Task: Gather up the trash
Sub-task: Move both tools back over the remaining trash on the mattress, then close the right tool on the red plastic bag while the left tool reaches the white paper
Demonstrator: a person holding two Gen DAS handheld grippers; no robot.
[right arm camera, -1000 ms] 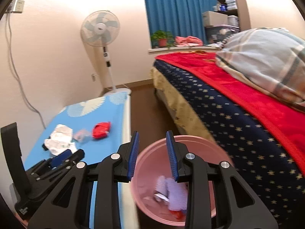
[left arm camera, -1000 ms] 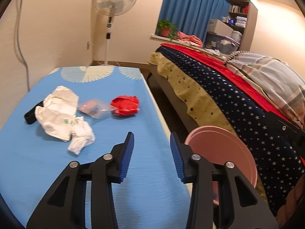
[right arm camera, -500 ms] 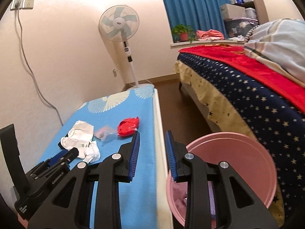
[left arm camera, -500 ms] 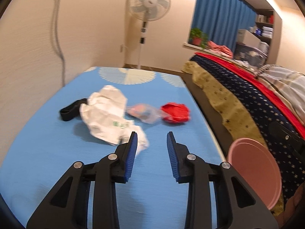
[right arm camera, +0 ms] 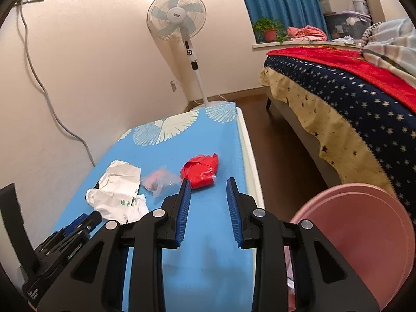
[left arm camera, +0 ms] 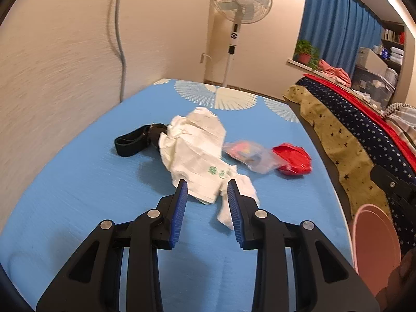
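On the blue table (left arm camera: 78, 195) lie a crumpled white bag with green print (left arm camera: 197, 153), a small white scrap (left arm camera: 241, 197), a clear wrapper with red inside (left arm camera: 247, 153) and a red wrapper (left arm camera: 292, 160). My left gripper (left arm camera: 206, 188) is open and empty, just short of the white bag's near edge. My right gripper (right arm camera: 208, 187) is open and empty, just short of the red wrapper (right arm camera: 201, 170). The white bag (right arm camera: 117, 189) and clear wrapper (right arm camera: 158, 180) lie left of it. A pink bin (right arm camera: 364, 234) stands on the floor at the right.
A black strap (left arm camera: 135, 140) lies beside the white bag. A bed with star-print cover (right arm camera: 351, 98) runs along the right, a dark floor strip between it and the table. A standing fan (right arm camera: 182, 26) is at the far end. The wall borders the table's left.
Both grippers have swung left from the pink bin to over the table. The left one has closed in on the white bag, the right one on the red wrapper. Both stay open.
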